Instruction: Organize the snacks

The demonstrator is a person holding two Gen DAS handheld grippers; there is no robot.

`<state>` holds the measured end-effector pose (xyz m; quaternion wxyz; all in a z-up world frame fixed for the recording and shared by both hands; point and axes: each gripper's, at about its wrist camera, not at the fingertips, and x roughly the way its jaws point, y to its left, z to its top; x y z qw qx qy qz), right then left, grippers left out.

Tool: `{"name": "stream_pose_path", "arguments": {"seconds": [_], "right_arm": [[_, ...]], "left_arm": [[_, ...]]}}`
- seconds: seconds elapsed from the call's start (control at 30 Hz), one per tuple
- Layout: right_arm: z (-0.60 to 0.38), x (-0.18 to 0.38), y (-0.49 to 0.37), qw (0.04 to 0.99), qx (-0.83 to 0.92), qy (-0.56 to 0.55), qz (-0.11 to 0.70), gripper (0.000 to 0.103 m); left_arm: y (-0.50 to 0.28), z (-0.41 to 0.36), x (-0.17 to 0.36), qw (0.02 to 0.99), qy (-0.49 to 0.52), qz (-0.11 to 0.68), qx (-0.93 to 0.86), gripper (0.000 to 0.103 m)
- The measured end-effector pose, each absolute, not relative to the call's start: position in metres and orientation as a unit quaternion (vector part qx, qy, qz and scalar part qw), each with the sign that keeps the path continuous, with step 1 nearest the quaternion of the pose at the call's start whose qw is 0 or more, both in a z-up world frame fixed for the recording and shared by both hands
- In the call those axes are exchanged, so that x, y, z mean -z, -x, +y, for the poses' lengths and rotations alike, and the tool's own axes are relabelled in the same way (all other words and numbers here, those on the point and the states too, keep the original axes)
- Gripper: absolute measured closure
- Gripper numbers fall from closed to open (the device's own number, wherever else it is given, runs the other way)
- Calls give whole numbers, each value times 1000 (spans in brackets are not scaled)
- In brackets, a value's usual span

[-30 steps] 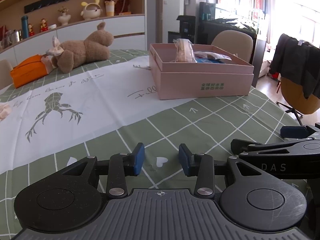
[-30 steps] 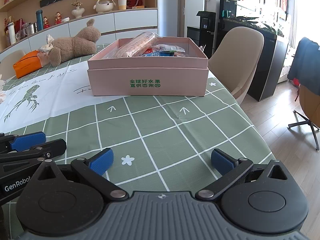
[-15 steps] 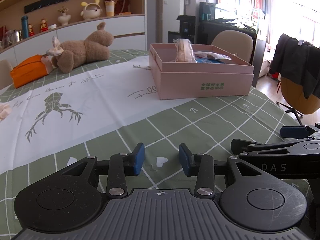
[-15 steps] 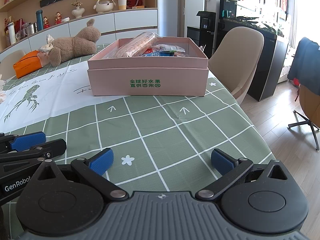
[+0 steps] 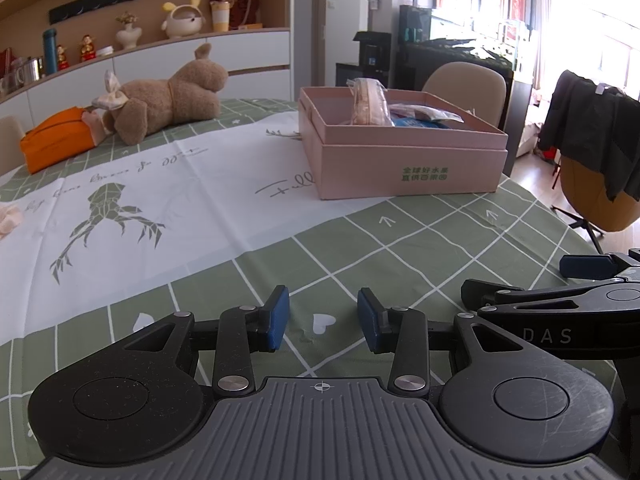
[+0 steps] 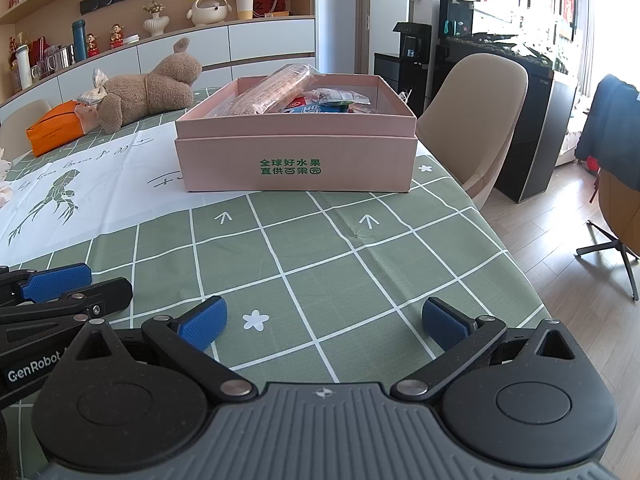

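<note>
A pink cardboard box [image 5: 404,160] [image 6: 296,160] with green lettering stands on the table ahead and holds several wrapped snacks: a long clear pack of biscuits [image 6: 276,88] [image 5: 366,102] and blue and clear packets [image 6: 320,102]. My left gripper [image 5: 322,318] is open and empty, low over the green checked cloth near the table's front. My right gripper [image 6: 324,318] is open wide and empty, beside it on the right. Each gripper shows at the edge of the other's view.
A brown plush toy [image 5: 168,94] [image 6: 148,92] and an orange pouch [image 5: 56,140] [image 6: 54,128] lie at the far left. A beige chair [image 6: 476,120] stands past the table's right edge. A cabinet with ornaments runs along the back wall.
</note>
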<state>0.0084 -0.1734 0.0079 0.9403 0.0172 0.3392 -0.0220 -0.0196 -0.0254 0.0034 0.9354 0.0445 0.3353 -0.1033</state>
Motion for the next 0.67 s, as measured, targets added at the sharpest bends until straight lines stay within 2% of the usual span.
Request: {"name": "stream_pose_path", "arguments": {"seconds": [0.67], "right_arm": [[-173,-8,-9,940,22,-17,339,0]], "left_arm": [[20,-25,-3,935,-44,335,103,60]]}}
